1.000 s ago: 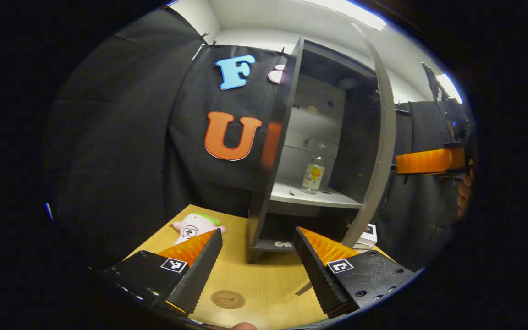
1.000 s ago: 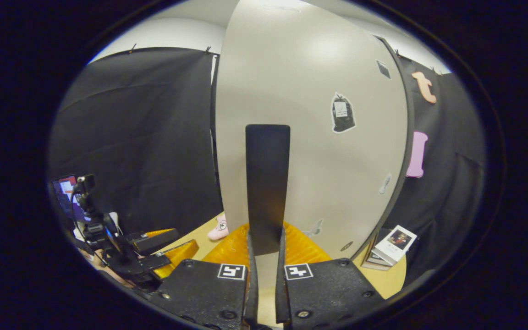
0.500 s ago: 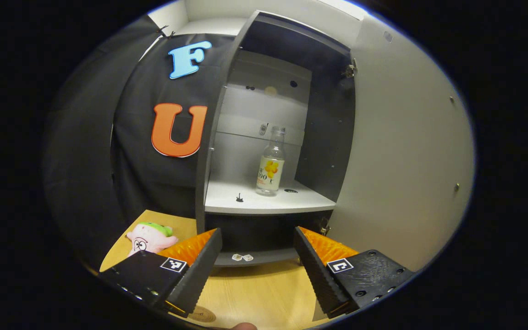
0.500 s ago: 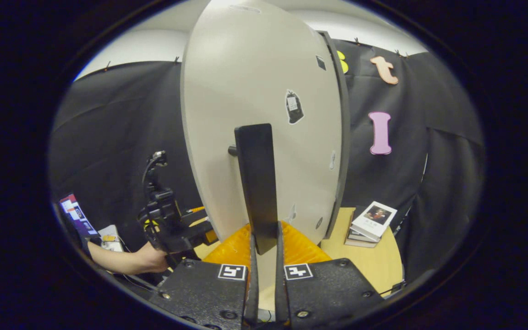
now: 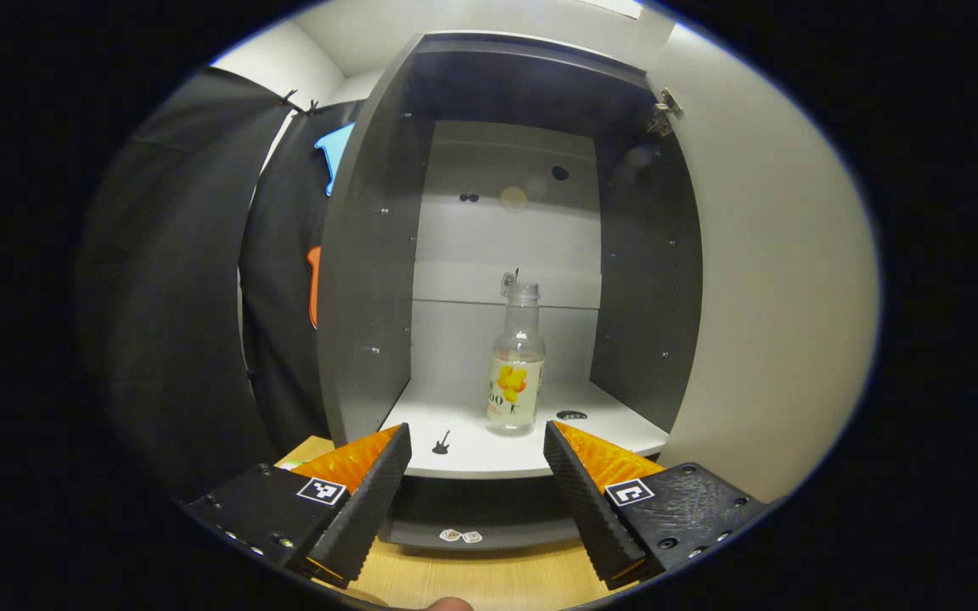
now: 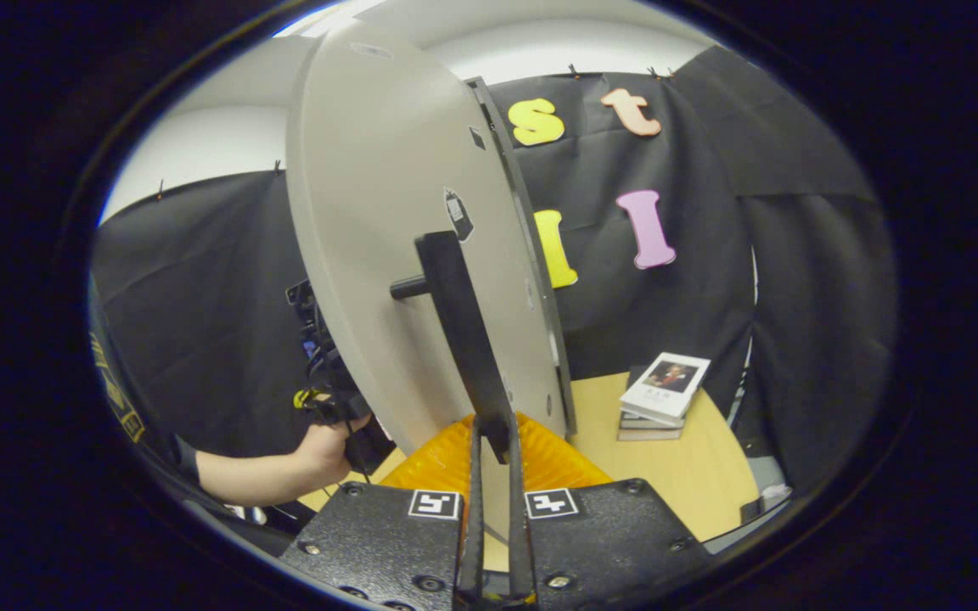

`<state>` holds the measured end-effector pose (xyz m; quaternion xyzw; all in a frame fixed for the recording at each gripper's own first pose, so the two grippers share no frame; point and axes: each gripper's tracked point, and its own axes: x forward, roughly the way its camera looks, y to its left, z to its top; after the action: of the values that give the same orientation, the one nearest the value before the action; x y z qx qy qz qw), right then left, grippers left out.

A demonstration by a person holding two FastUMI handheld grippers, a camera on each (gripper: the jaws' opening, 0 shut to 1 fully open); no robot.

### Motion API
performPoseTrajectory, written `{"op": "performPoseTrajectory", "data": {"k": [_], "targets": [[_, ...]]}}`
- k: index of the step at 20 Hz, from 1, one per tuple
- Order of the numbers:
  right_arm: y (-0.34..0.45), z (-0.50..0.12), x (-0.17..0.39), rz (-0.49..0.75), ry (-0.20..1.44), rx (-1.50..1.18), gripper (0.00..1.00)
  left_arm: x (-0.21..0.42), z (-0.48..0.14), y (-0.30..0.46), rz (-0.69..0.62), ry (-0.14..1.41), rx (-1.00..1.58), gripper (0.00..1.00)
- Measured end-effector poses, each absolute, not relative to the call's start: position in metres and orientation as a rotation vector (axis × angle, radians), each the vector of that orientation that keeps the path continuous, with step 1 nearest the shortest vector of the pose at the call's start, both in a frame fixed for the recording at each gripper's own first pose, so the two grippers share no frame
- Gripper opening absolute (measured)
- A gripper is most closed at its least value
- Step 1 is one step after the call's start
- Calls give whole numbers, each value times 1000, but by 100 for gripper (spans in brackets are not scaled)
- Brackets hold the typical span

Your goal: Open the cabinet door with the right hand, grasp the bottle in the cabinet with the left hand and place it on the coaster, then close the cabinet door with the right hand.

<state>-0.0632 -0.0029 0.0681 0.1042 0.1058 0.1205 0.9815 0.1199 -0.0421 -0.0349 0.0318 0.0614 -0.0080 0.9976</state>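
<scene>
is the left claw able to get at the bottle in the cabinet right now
Probably yes. The cabinet door is swung wide, the left claw is open and faces the bottle, which stands upright on the shelf with nothing in front of it.

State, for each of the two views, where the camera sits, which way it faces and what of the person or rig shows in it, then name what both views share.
Left gripper view: rides the left tool, fingers open, facing into the open cabinet at the upright bottle on its shelf.
Right gripper view: rides the right tool, shut on the door handle, facing the door's outer face; a hand and books show.
Shared: the cabinet door and the wooden table.
</scene>
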Motion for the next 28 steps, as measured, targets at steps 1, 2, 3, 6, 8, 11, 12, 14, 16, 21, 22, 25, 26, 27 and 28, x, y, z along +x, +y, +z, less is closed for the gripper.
{"op": "performPoseTrajectory", "data": {"k": [1,2,3,6,8,11,12,14,16,21,22,25,26,27,28], "targets": [[-15,69,-62,216,194,136,14,126,-31,-48,-5,108,82,95],[-25,67,-62,193,179,71,13,132,-28,-50,11,94,101,95],[-33,67,-62,178,168,26,11,138,-24,-53,23,80,111,95],[-35,62,-63,200,165,44,13,159,-11,-61,29,45,170,95],[-45,62,-58,212,161,87,13,178,-7,-63,34,25,194,95],[-47,86,-58,208,45,154,13,205,-8,-69,7,29,144,94],[-47,99,-60,205,-18,166,11,214,-8,-70,2,34,131,94],[-60,99,-61,130,-29,171,27,228,-11,-71,-6,36,123,94],[-74,79,-58,61,34,176,52,245,-13,-73,-15,30,125,94],[-78,80,-56,4,39,222,88,269,-37,-76,-12,92,119,95],[-79,77,-57,-4,45,220,88,273,-40,-79,-21,94,108,94],[-81,74,-58,-25,65,199,88,285,-41,-76,-6,91,109,95],[-81,74,-58,-28,65,196,89,291,-41,-77,-5,88,107,95],[-80,73,-57,-30,65,203,88,295,-43,-78,-7,95,102,95],[-81,70,-57,-31,68,217,87,297,-46,-79,-15,104,95,95]]}}
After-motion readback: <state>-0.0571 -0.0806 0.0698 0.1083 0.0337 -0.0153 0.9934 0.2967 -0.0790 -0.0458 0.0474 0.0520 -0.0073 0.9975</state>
